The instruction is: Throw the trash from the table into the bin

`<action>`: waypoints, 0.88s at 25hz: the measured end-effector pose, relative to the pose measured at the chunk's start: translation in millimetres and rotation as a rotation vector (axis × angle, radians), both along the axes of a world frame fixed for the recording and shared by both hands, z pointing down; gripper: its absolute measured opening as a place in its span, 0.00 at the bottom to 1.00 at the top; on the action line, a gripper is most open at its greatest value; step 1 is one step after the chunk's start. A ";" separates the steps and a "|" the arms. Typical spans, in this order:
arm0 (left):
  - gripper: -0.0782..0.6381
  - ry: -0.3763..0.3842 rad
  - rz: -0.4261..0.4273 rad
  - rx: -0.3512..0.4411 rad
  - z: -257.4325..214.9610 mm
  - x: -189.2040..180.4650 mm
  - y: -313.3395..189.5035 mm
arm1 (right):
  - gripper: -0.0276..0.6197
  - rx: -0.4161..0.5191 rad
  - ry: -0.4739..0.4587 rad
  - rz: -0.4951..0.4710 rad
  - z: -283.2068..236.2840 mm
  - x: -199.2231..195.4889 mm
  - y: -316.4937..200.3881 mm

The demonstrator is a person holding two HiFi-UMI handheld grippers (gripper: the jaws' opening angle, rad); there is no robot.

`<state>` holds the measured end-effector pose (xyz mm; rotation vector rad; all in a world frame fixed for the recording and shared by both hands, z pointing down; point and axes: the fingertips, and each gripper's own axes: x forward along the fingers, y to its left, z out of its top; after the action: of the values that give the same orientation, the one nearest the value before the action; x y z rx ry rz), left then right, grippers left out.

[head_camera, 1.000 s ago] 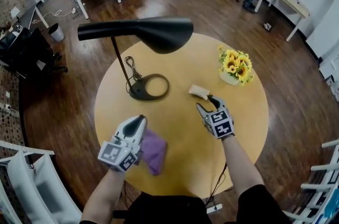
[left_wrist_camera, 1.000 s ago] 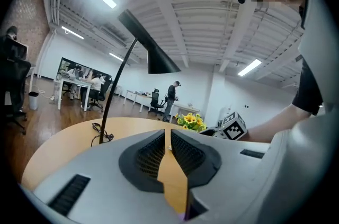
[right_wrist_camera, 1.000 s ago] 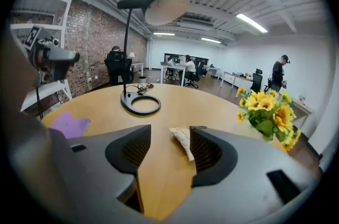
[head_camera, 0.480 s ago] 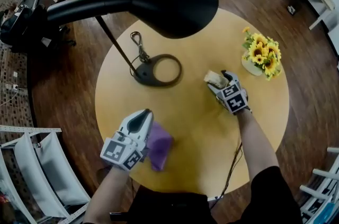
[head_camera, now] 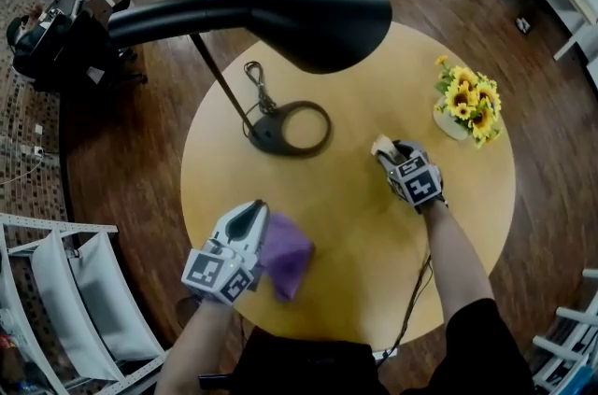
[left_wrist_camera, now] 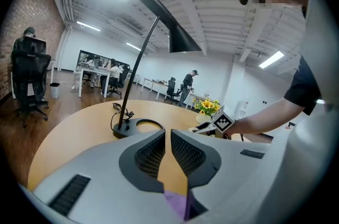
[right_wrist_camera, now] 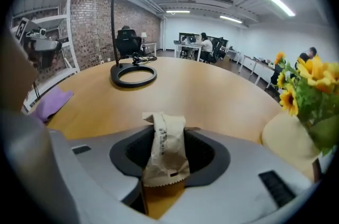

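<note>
**Left gripper** (head_camera: 250, 212): jaws almost together above the purple sheet (head_camera: 288, 255) on the desk (head_camera: 348, 234); whether they pinch it is unclear. **Right gripper** (head_camera: 385, 150): jaws, which have just been closing, clamp the wrapper (right_wrist_camera: 165, 149) upright. Confirm both grips, then lift straight up; no bin is in view.

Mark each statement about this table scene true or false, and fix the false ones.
Between the jaws of the right tool sits a crumpled paper wrapper. True; they have just been closing on it.
The jaws of the left tool stand wide apart. False: they are almost together.
The sunflowers touch the lamp base. False: they stand apart from it, near the edge of the table.
A purple piece shows beside the left tool. True.
</note>
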<state>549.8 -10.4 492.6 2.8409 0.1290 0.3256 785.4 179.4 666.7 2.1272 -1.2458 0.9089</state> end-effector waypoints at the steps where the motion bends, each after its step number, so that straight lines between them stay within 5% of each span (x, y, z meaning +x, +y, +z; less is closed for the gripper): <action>1: 0.15 0.003 -0.002 0.004 -3.1 -2.2 -0.4 | 0.30 0.000 0.017 0.003 -3.7 -3.0 1.2; 12: 0.15 0.172 -0.077 -0.004 -75.5 -48.7 -24.0 | 0.30 0.245 0.155 0.113 -113.3 -52.5 12.1; 16: 0.15 0.241 -0.144 0.031 -106.3 -108.5 -61.8 | 0.30 0.337 0.239 0.106 -171.7 -85.9 -14.0; 22: 0.15 0.307 -0.328 0.106 -135.7 -252.3 -135.8 | 0.30 0.442 0.299 -0.027 -237.9 -177.2 -103.8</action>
<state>297.6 -146.2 356.9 2.9302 -0.2995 -0.1780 608.2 75.5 428.8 2.4580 -1.4059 0.2983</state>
